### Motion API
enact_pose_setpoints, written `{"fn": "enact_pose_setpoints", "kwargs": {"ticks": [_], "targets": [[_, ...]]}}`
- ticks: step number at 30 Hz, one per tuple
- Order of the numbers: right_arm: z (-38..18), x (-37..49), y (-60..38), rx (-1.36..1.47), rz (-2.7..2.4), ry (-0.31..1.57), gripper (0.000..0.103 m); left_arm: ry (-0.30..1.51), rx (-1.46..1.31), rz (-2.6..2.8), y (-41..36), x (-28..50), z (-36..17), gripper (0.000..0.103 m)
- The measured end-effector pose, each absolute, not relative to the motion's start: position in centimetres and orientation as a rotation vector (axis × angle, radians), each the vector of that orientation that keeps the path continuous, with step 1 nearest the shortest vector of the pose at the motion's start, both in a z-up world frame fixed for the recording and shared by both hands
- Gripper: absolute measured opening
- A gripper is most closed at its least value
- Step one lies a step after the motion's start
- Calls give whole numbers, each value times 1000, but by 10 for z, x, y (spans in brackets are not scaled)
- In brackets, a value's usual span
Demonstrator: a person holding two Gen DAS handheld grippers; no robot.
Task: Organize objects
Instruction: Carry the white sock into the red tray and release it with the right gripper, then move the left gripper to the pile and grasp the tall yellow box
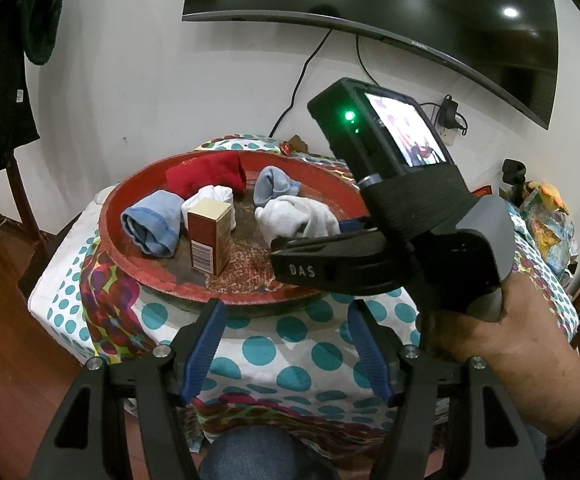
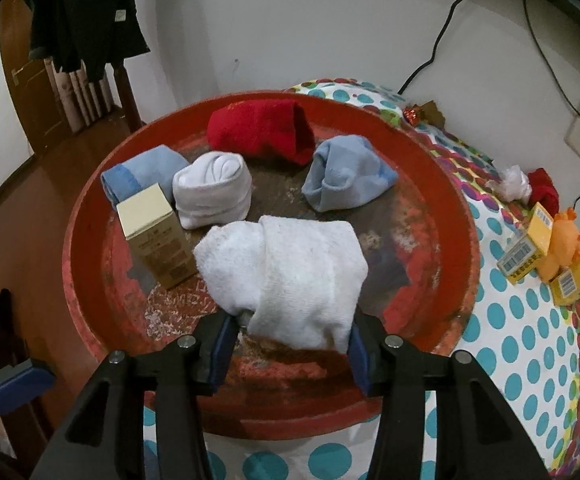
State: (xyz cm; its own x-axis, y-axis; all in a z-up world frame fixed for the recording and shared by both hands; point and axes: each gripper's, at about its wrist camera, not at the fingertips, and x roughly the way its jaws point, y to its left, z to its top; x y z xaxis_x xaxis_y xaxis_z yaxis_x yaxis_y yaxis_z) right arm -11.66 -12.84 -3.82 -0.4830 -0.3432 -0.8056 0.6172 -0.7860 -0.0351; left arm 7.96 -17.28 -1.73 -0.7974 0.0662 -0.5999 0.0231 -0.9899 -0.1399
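Observation:
A round red tray (image 2: pixel 90 240) sits on the dotted tablecloth. In it lie a red sock roll (image 2: pixel 258 128), two light blue sock rolls (image 2: pixel 345 176) (image 2: pixel 138 176), a small white roll (image 2: pixel 210 188) and an upright box (image 2: pixel 158 236). A bigger white sock bundle (image 2: pixel 286 264) rests on the tray's near side, between the fingers of my right gripper (image 2: pixel 290 340). It touches the right pad, and a small gap shows at the left pad. My left gripper (image 1: pixel 286 344) hangs open and empty over the table's front edge, below the tray (image 1: pixel 138 272). The right gripper (image 1: pixel 317 236) reaches in from the right.
On the tablecloth right of the tray lie yellow boxes (image 2: pixel 529 248), an orange toy (image 2: pixel 561 248) and small white (image 2: pixel 513 184) and red (image 2: pixel 545 196) socks. A chair with dark clothes (image 2: pixel 86 28) stands at the left. A television (image 1: pixel 409 20) and cables hang on the wall.

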Motion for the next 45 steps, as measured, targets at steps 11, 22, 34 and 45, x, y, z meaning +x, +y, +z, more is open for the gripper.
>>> {"fn": "enact_pose_setpoints", "kwargs": {"ticks": [11, 22, 34, 45], "targets": [[-11, -117, -114, 941, -2406, 409, 98, -225, -959, 2956, -174, 81, -17, 65], [-20, -150, 145, 1151, -2950, -10, 103, -131, -852, 2897, -140, 72, -11, 65], [-59, -167, 252, 1206, -2877, -652, 103, 10, -930, 2710, -38, -49, -6, 65], [-63, -160, 250, 1080, -2818, -724, 103, 88, -1204, 2665, -10, -191, -10, 65]]}}
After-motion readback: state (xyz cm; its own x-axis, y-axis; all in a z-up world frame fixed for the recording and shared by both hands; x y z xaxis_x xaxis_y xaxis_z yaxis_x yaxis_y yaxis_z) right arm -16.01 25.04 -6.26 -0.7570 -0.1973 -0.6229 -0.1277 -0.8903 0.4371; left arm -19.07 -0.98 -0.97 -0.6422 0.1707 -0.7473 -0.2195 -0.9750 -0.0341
